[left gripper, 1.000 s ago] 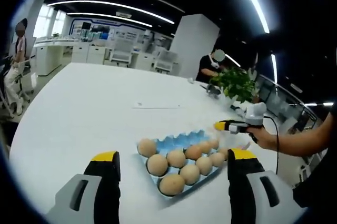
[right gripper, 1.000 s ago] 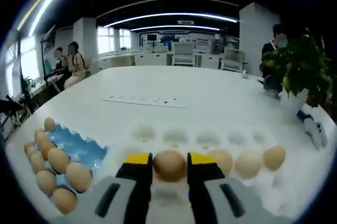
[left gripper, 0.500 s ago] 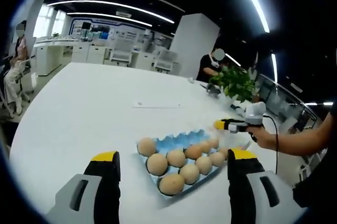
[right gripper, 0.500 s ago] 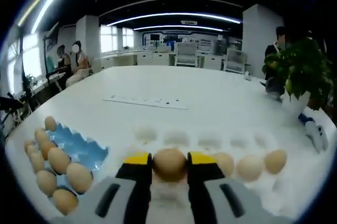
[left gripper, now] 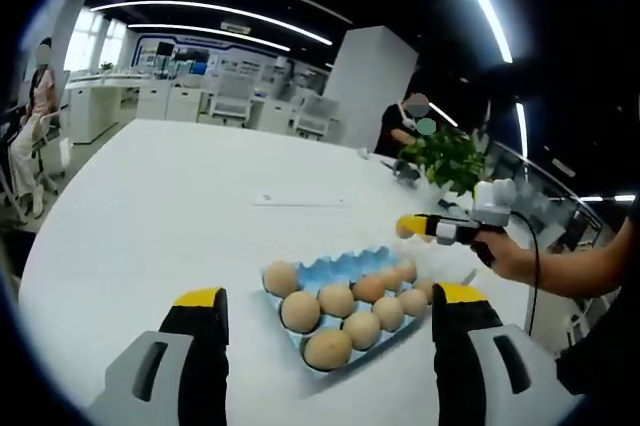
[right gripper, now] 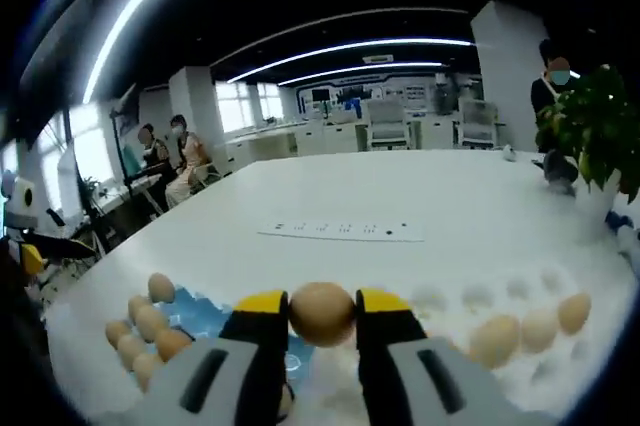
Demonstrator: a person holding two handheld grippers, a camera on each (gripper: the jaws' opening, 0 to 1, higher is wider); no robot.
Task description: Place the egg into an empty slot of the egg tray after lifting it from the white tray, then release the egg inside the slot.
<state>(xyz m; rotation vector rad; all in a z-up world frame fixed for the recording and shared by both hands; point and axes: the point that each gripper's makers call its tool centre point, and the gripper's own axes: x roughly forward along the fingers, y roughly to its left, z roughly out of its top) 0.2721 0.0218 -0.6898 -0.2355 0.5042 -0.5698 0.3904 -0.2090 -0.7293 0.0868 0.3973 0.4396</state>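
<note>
The right claw (right gripper: 322,314) grips an egg (right gripper: 321,313) in the air, above the near edge of the blue egg tray (right gripper: 205,308), with the white tray (right gripper: 520,346) to its right. The left claw (left gripper: 325,298) hangs wide open over the table (left gripper: 180,226).

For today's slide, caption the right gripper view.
Right gripper grips an egg above blue egg tray and white tray.
</note>
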